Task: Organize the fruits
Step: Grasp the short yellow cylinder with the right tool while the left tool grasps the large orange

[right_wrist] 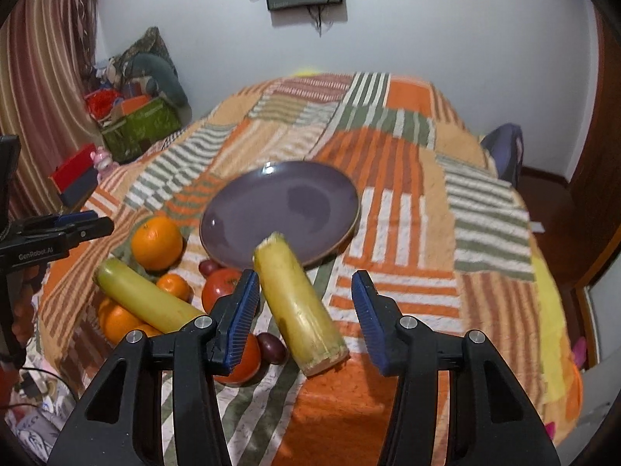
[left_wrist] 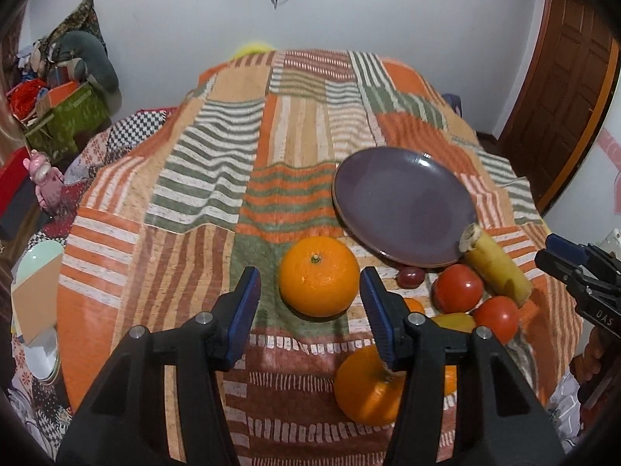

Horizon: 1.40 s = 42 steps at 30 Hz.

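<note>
A purple plate [left_wrist: 403, 209] [right_wrist: 283, 209] lies on the striped blanket. My left gripper [left_wrist: 310, 303] is open, its jaws on either side of a large orange [left_wrist: 319, 276] [right_wrist: 156, 242], apart from it. A second orange [left_wrist: 366, 386] lies under its right finger. My right gripper [right_wrist: 306, 310] is open around a yellow banana piece [right_wrist: 299, 306] [left_wrist: 495, 264] that leans on the plate's rim. Two red tomatoes [left_wrist: 458, 288] [right_wrist: 221, 291], another banana piece [right_wrist: 149, 301], small oranges and dark plums [right_wrist: 271, 347] lie close by.
The bed's striped blanket [left_wrist: 233, 163] stretches beyond the plate. Boxes and clutter [left_wrist: 66, 112] stand at the far left by the wall. A wooden door [left_wrist: 562, 89] is at the right. Bowls [left_wrist: 39, 264] sit at the left edge.
</note>
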Available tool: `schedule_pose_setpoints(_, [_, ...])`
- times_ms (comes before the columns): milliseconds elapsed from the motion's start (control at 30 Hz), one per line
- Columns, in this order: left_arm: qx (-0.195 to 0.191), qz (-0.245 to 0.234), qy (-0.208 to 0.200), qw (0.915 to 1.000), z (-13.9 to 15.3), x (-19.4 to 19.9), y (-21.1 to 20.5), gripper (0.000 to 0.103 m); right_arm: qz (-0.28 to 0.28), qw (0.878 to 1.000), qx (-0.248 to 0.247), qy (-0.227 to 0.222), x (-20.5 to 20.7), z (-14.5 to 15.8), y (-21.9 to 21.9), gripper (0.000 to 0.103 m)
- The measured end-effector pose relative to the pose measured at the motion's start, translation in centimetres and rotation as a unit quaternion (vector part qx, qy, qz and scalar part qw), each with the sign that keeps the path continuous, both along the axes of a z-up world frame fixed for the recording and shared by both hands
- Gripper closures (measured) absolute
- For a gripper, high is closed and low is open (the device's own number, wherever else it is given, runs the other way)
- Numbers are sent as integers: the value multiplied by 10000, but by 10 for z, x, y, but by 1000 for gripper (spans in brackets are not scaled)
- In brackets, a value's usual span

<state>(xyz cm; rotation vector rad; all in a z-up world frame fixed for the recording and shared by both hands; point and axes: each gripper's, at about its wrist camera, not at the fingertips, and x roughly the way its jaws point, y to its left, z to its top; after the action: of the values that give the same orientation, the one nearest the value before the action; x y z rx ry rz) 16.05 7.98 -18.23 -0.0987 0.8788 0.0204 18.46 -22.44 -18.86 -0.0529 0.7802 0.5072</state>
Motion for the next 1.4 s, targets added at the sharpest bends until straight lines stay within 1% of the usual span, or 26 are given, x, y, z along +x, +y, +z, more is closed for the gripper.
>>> schedule_pose_setpoints(100, [-93,35,146,9998,-8,10,1,50,83,9999,-31,145,7,-8,5,57])
schedule_pose_setpoints(267, [-385,32,374,9986,-22,25,4,50,144,9994,-14,322,15,-16,9,57])
schedule_pose_setpoints(533, [-381,-146,618,9973,-36,42,-8,49,256,9978,-59,615,24,-29,15,57])
schedule_pose_setpoints(600, [-295,-170,614,9975,-37,45,-11,44,276,9973,-39,681,26,-32,16,57])
schedule_pose_setpoints(700, [-224,-232,638,9974,-38,48,-12,40,342,9963,4,787,29,-36,17,57])
schedule_pose_setpoints(767, [-138,-266,673,9973,-40,51,-13,39,386,9960,10,812,31,-38,19,55])
schedule_pose_setpoints(867, [-228,-264,759,9965,-43,55,-9,37,459,9956,-6,815,33,-40,22,55])
schedule_pose_setpoints(933, [-423,-230,888,9949,-49,61,-4,35,509,9953,-22,828,35,-41,24,55])
schedule_pose_setpoints(1000, [-525,-216,933,9940,-52,64,-2,34,537,9950,-25,842,37,-43,25,55])
schedule_pose_setpoints(1167, [-441,-255,927,9944,-58,70,-6,34,553,9936,137,979,43,-47,23,55])
schedule_pose_setpoints(1300, [-428,-263,882,9948,-58,69,-5,34,554,9939,123,942,42,-46,24,57])
schedule_pose_setpoints(1400, [-440,-263,877,9948,-57,68,-5,34,535,9946,106,882,40,-43,24,63])
